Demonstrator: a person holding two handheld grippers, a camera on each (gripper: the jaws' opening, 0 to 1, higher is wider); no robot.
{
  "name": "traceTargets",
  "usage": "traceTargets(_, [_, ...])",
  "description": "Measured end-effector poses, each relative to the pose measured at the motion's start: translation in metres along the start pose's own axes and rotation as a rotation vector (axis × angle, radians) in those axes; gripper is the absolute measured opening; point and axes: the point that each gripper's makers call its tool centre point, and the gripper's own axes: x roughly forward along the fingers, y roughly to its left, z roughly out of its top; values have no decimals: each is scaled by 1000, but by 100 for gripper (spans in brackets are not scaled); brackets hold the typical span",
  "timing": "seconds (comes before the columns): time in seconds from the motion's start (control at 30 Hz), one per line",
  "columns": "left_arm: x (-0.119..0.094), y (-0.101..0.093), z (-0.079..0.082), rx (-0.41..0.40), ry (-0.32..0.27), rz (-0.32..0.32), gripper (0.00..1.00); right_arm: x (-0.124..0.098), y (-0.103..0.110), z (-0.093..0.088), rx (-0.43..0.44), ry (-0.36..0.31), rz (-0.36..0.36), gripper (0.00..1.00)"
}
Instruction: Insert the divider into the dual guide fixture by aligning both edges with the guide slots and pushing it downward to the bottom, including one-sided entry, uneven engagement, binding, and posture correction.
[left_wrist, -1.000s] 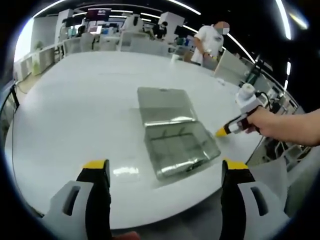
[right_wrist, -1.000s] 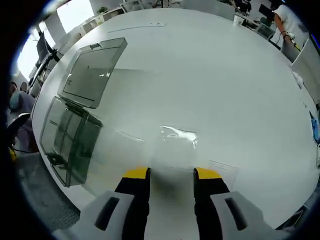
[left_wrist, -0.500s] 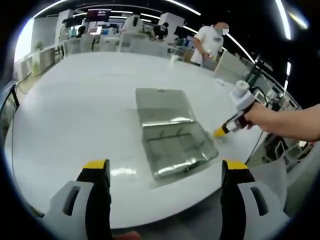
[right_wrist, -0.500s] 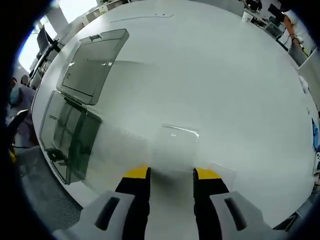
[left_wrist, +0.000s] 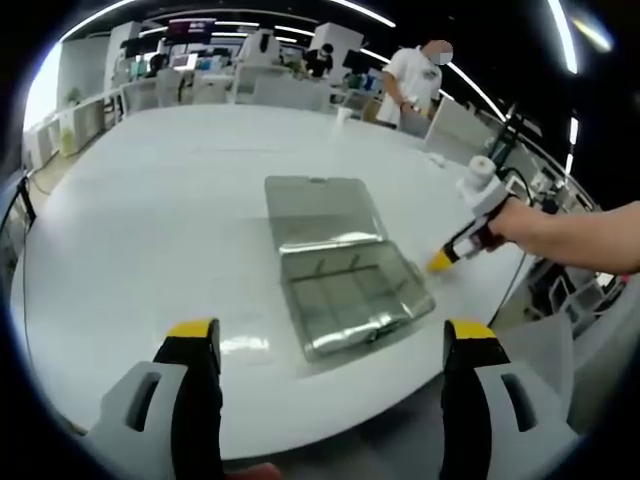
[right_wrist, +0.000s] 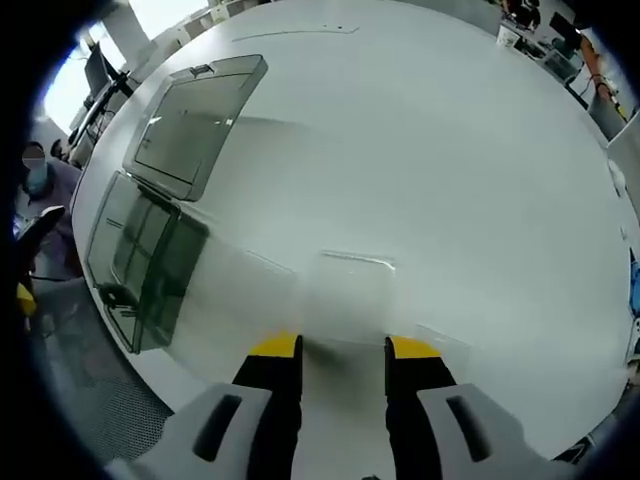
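Reaching for a clear, thin divider on a slick table

Lying flat on the white table (right_wrist: 480, 150), the divider (right_wrist: 352, 290) shows in the right gripper view as a faint, see-through rectangular sheet just ahead of the right gripper (right_wrist: 342, 347), whose yellow-tipped jaws stand apart with nothing between them. The left gripper (left_wrist: 330, 332) hangs wide open and empty, nearer the table's edge, facing the fixture (left_wrist: 348, 292), a clear compartmented box with its lid (left_wrist: 322, 208) folded back flat on the table. From the left gripper view, the right gripper sits just beside the box's far side, held in a hand (left_wrist: 520, 222).

By its look the divider is light, thin and rigid plastic, probably smooth and slippery on both faces. Lying flat on a glossy top, it offers no raised edge, so a straight pinch from above seems unlikely to catch; tipping one edge up, or sliding it to the table's rim, looks the safer start. I would grip it by the middle of one long edge, leaving both short edges free for the guide slots. Too hard a squeeze may bow or crack it; too light and it could slip or twist between the jaws. Its transparency makes its outline hard to judge, and the slots inside the box are too small to make out.
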Motion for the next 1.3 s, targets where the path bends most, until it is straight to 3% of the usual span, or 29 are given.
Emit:
traceTargets(0.2, [0, -2, 1, 7, 0, -5, 89, 0, 1, -5, 6, 51, 17, 28])
traceTargets(0.23, [0, -2, 0, 8, 1, -5, 89, -2, 1, -8, -33, 78, 18, 28])
traceTargets(0.33, [1, -3, 0, 10, 3, -7, 89, 0, 1, -5, -6, 88, 12, 29])
traceTargets(0.73, [2, -1, -1, 1, 3, -5, 89, -3, 5, -7, -46, 138, -16, 30])
traceTargets(0.97, [3, 0, -1, -2, 3, -6, 89, -1, 2, -2, -110, 121, 9, 28])
traceTargets(1.3, [4, -1, 0, 3, 5, -10, 89, -3, 3, -4, -135, 105, 23, 27])
